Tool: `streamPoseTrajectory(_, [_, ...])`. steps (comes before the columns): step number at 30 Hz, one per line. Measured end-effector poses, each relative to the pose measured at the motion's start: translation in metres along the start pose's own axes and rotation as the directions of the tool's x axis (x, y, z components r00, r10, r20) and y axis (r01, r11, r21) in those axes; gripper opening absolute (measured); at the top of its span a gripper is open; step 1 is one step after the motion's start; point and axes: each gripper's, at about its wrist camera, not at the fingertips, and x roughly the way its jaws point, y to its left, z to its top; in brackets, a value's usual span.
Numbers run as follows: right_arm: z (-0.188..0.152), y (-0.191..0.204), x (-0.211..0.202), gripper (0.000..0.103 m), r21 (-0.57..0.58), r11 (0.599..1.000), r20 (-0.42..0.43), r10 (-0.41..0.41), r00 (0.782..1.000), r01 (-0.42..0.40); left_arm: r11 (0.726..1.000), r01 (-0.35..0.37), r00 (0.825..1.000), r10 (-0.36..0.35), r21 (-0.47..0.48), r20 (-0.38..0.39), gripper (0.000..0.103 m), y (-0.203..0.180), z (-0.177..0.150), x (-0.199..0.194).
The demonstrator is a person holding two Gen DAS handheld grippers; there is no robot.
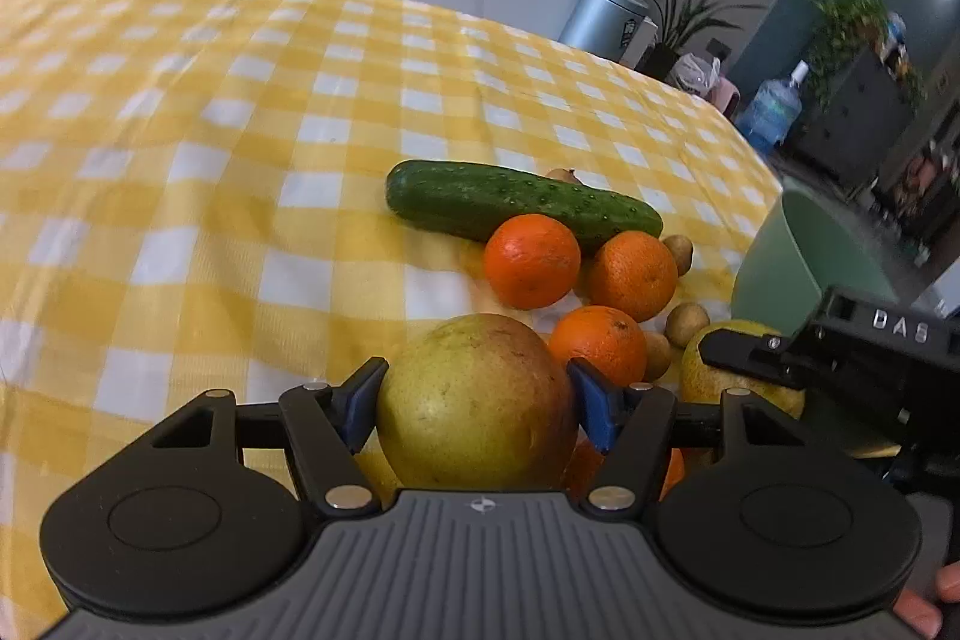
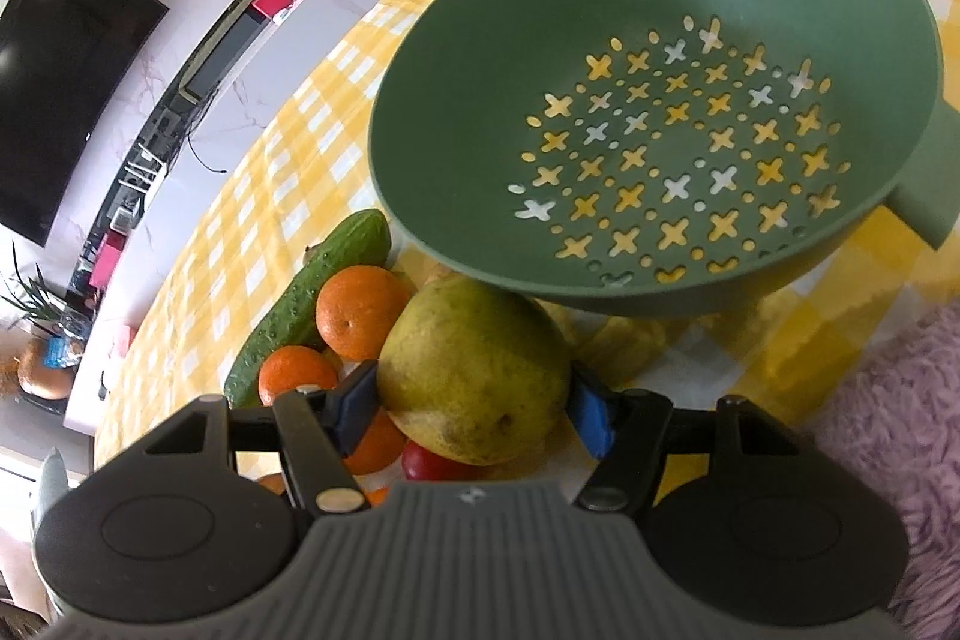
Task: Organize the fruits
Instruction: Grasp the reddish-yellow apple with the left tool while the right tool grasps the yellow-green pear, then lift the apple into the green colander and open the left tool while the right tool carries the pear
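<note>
In each wrist view a claw grips a pear — left claw [image 1: 477,394]; right claw [image 2: 474,400] alone shows colander [image 2: 456,112].

In the left wrist view the cucumber [image 1: 522,206] lies behind two oranges [image 1: 531,261]; the colander [image 1: 774,262] stands at the right edge.

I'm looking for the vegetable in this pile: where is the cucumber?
The cucumber lies on the yellow checked tablecloth at the far edge of the fruit pile, right behind two oranges; in the right wrist view it is left of the green colander.
</note>
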Motion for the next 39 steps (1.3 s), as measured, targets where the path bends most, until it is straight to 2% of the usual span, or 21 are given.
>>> streamPoseTrajectory(3, [0.000,-0.002,0.000,0.063,0.017,1.000,0.008,0.008,1.000,-0.008,1.000,-0.005,1.000,0.005,-0.005,0.010,0.074,0.002,0.000,-0.002])
streamPoseTrajectory(7, [-0.001,0.000,0.000,0.063,0.018,1.000,0.014,0.007,1.000,-0.007,1.000,0.015,0.997,-0.014,-0.020,0.071,0.074,0.006,0.000,-0.010])
streamPoseTrajectory(11, [-0.003,0.002,-0.005,0.063,-0.005,0.999,0.034,0.040,0.999,-0.040,0.998,0.028,0.993,-0.021,-0.063,0.118,0.074,0.012,0.004,-0.019])
streamPoseTrajectory(15, [-0.005,0.004,-0.012,0.063,-0.021,0.997,0.058,0.072,0.996,-0.071,0.994,-0.026,0.990,0.040,-0.102,0.138,0.074,0.016,0.004,-0.021])
streamPoseTrajectory(19, [-0.009,0.014,-0.021,0.063,-0.098,0.990,0.071,0.114,0.991,-0.106,0.991,-0.074,0.983,0.090,-0.107,0.159,0.074,0.019,0.004,-0.023])
streamPoseTrajectory(26, [-0.014,0.023,-0.040,0.063,-0.181,0.967,0.133,0.205,0.970,-0.179,0.995,-0.011,0.975,0.032,-0.097,0.221,0.074,0.017,0.005,-0.040])
streamPoseTrajectory(33, [-0.012,0.025,-0.066,0.063,-0.227,0.936,0.204,0.317,0.926,-0.270,0.998,0.018,0.966,-0.002,-0.061,0.258,0.074,-0.003,0.005,-0.059])
streamPoseTrajectory(36, [-0.008,0.022,-0.077,0.063,-0.249,0.935,0.257,0.316,0.913,-0.253,0.998,0.039,0.960,-0.023,-0.052,0.279,0.074,-0.012,0.007,-0.067])
streamPoseTrajectory(39, [-0.003,0.016,-0.083,0.063,-0.254,0.951,0.325,0.253,0.911,-0.173,0.997,0.070,0.956,-0.055,-0.041,0.287,0.074,-0.023,0.011,-0.073])
